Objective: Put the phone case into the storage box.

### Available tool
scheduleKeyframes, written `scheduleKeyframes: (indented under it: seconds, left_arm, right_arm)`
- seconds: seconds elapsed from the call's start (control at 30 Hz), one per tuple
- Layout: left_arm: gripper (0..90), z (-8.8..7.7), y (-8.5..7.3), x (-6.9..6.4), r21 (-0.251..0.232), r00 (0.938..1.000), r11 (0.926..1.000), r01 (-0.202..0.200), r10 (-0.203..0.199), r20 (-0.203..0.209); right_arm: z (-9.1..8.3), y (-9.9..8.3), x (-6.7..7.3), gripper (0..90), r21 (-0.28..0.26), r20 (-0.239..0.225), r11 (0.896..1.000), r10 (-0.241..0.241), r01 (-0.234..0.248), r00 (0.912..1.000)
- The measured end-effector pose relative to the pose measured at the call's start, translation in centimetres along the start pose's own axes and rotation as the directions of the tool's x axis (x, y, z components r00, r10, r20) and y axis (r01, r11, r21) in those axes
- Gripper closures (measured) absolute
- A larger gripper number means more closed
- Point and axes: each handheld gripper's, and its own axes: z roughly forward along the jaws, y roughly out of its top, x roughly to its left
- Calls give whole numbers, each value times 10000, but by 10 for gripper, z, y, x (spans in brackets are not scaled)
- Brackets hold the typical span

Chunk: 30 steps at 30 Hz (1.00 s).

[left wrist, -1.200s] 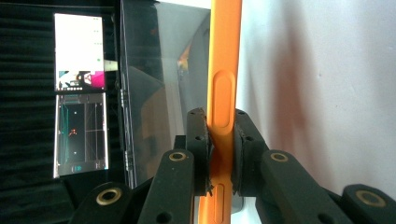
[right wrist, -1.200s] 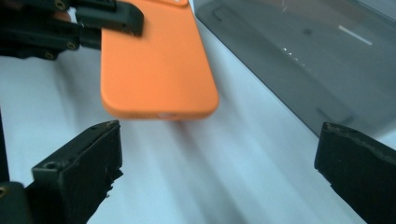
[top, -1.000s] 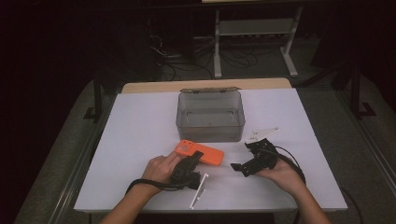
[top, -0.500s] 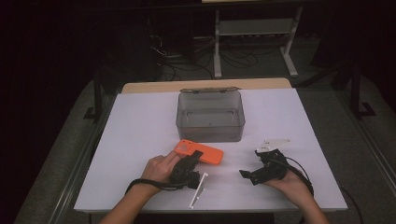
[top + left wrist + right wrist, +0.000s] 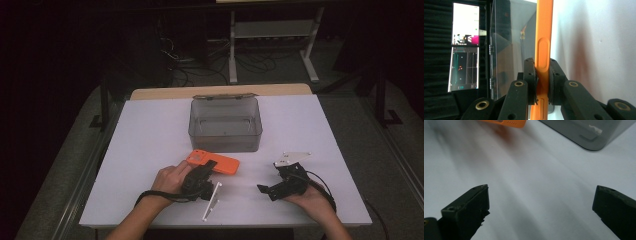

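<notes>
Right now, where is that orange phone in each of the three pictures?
High view: orange phone lies low centre, left claw shut on it.
Left gripper view: upright in the middle, squeezed between the jaws.
Right gripper view: top edge, left of centre.
Shared landmark: the grey box.

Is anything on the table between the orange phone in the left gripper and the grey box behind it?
Nothing visible. The orange phone, clamped in the left gripper, has bare white table between it and the open grey box. The right gripper sits off to the side, fingers apart.
</notes>
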Motion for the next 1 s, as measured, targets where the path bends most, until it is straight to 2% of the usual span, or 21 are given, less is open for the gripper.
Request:
scheduleKeyframes:
  seconds: [0.27,0.53,0.7,0.93,0.97,1.0]
  left_arm:
    - [798,0,-4,5,-146,9968,9969,772,-769,211]
    - [798,-1,-9,14,-289,9858,9858,1657,-1647,342]
    - [797,-3,-13,20,-417,9741,9737,2238,-2221,425]
    - [797,-3,-18,27,-633,9509,9497,3067,-3029,632]
    - [797,-3,-19,27,-674,9442,9427,3266,-3223,675]
    - [797,-3,-19,28,-700,9423,9407,3320,-3273,706]
  right_arm:
    - [1,1,0,4,7,50,10000,-76,76,10000]
    - [0,1,-1,4,-63,66,10000,-59,59,10000]
    - [-1,1,-1,4,-89,94,9999,-59,60,9999]
    - [-2,1,-1,4,-143,106,9999,-71,73,9999]
    - [-2,1,-1,4,-154,107,9999,-63,64,9999]
    - [-2,1,-1,4,-150,109,9999,-76,78,9999]
